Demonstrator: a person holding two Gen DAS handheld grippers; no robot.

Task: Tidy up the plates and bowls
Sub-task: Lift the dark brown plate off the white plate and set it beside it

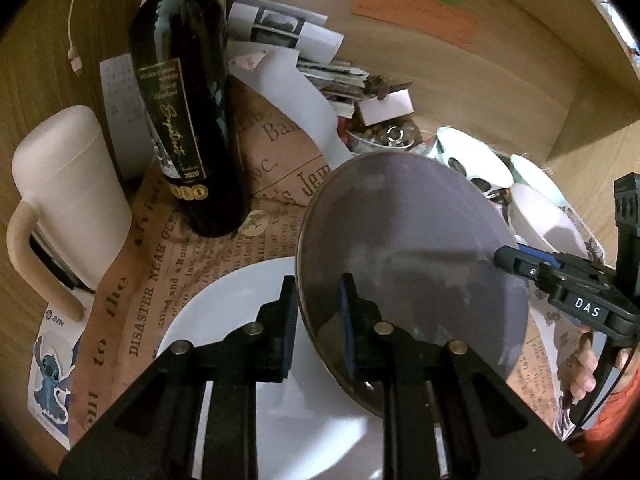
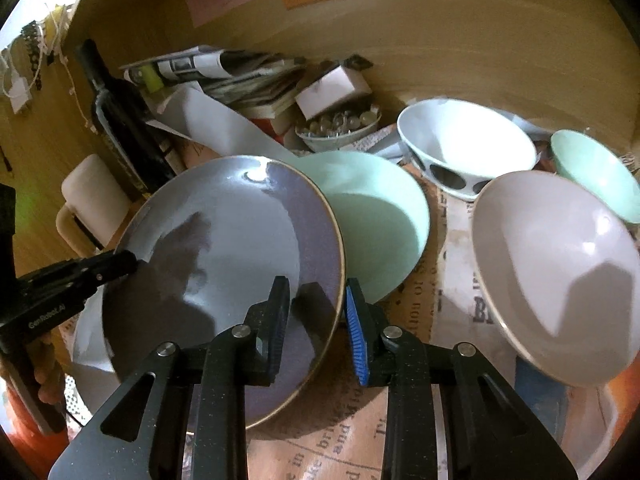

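Observation:
A purple-grey plate with a brown rim hangs tilted between both grippers. My left gripper is shut on its near rim, one finger inside and one outside. In the left wrist view my right gripper comes in from the right and pinches the opposite rim. In its own view the right gripper is shut on the plate's right rim, and the left gripper clamps the left edge. A white plate lies on the printed paper below the purple one.
A mint plate, a white bowl with black spots, a pale pink bowl and a small mint bowl crowd the right. A dark wine bottle, a cream mug and stacked papers stand behind. A wooden wall closes the back.

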